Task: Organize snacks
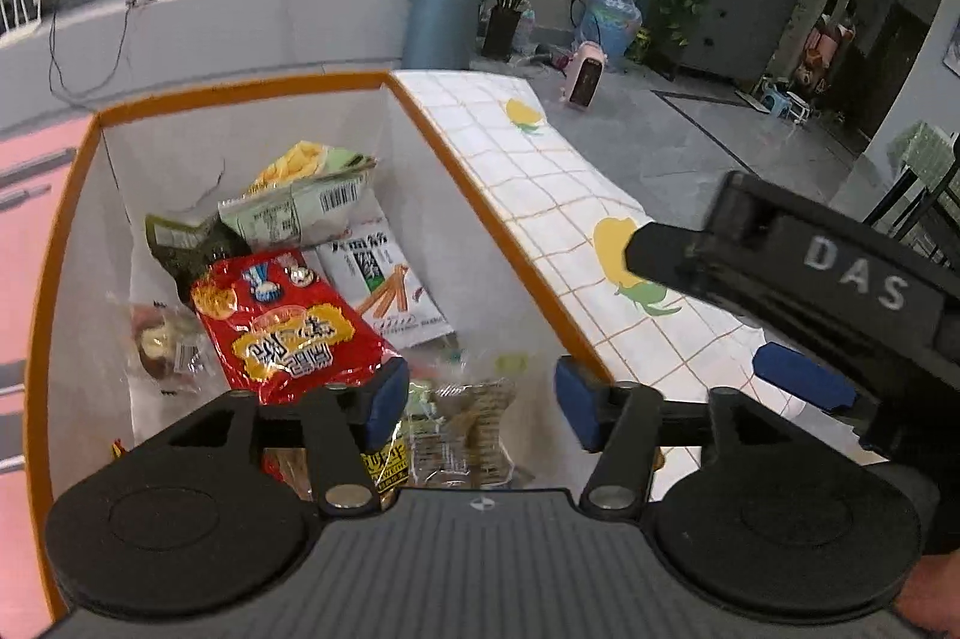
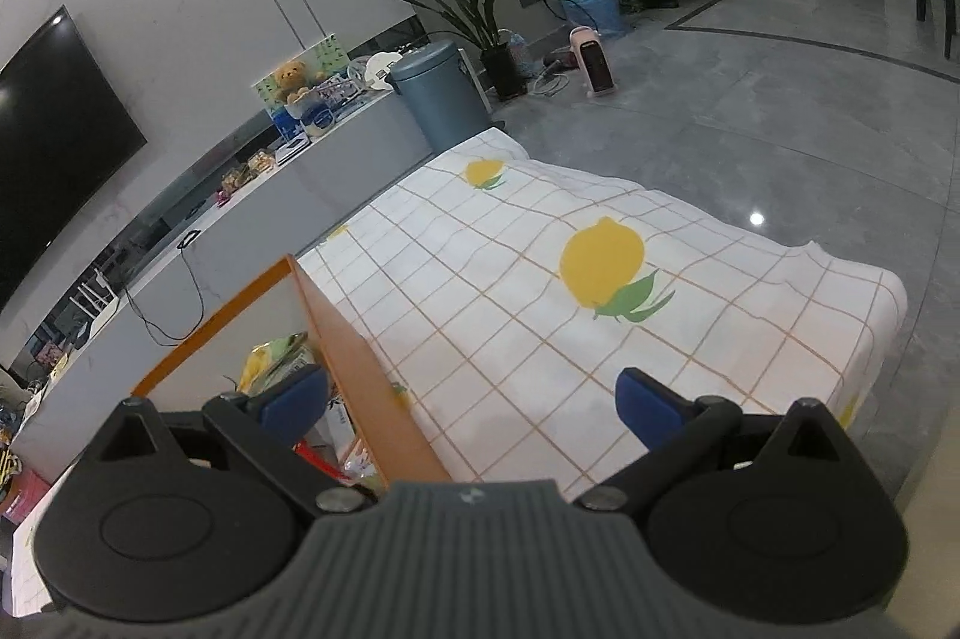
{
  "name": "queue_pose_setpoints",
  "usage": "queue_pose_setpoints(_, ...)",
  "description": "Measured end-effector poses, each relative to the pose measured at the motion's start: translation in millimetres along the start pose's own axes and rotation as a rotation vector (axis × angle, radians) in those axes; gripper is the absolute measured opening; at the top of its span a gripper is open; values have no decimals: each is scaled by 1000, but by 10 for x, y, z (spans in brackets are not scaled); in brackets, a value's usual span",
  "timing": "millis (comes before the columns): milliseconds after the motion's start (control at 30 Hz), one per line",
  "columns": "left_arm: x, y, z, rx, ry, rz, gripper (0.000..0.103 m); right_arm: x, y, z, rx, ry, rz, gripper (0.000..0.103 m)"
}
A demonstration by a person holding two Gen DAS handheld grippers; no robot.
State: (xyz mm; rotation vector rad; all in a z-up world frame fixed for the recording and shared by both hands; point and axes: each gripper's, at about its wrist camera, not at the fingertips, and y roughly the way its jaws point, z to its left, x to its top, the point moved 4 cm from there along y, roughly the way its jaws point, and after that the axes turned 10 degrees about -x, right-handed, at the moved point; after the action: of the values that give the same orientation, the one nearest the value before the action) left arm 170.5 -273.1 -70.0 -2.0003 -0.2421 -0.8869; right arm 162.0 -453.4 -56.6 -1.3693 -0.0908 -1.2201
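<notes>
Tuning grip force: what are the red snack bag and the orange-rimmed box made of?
Red snack bag: looks like thin glossy plastic film, with crinkles and glare on it. Box: likely cardboard or stiff board, with flat matte white walls, straight thin orange edges and sharp corners; can't confirm.

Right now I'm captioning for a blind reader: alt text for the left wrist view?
An open left claw hovers over an orange-rimmed box of snack packets, a red bag on top. The right claw is beside it, above a lemon-print cloth.
</notes>
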Motion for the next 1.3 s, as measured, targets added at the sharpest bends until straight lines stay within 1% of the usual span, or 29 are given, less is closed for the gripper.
queue_pose_setpoints(67, 20, -42, -42, 16, 23, -14, 73, 1, -34, 16, 8, 1, -14, 99)
queue_pose_setpoints(133, 45, -102, -74, 32, 43, -29, 79, 5, -53, 25, 13, 9, -27, 99)
queue_pose_setpoints(167, 67, -128, -87, 39, 51, -39, 80, 8, -56, 22, 12, 15, -32, 99)
queue_pose_setpoints(233, 89, -181, -94, 54, 57, -54, 82, 10, -49, -24, -21, 46, -52, 99)
queue_pose_setpoints(300, 106, -261, -100, 80, 57, -75, 85, 20, -18, -112, -65, 92, -52, 100)
queue_pose_setpoints(433, 145, -389, -139, 131, 89, -101, 88, 27, 43, -224, -67, 138, -35, 100)
queue_pose_setpoints(533, 151, -498, -160, 160, 134, -103, 88, -2, 115, -195, -75, 92, -7, 100)
queue_pose_setpoints(600, 137, -586, -138, 175, 133, -109, 88, -17, 121, -143, -77, 45, -11, 100)
queue_pose_setpoints(667, 112, -685, -81, 187, 114, -117, 88, -12, 90, -83, -52, 11, -31, 100)
queue_pose_setpoints(733, 89, -790, -18, 204, 91, -127, 88, 26, 10, -18, 5, -6, -58, 100)
queue_pose_setpoints(800, 69, -903, 32, 245, 59, -142, 88, 54, -99, 56, 64, -19, -78, 100)
queue_pose_setpoints(833, 53, -974, 57, 269, 38, -151, 88, 42, -169, 96, 74, -34, -74, 100)
queue_pose_setpoints(933, 2, -1174, 128, 298, -19, -163, 88, -105, -444, 213, 51, -114, -59, 100)
queue_pose_setpoints(1067, -58, -1405, 203, 296, -55, -150, 88, -360, -794, 293, 42, -197, -26, 100)
queue_pose_setpoints(1167, -92, -1566, 208, 289, -68, -144, 88, -459, -1017, 323, -4, -262, -8, 100)
queue_pose_setpoints(1233, -114, -1659, 177, 286, -64, -134, 88, -471, -1136, 306, 2, -258, 39, 100)
queue_pose_setpoints(1300, -143, -1725, 133, 286, -47, -117, 88, -473, -1211, 265, 45, -222, 111, 100)
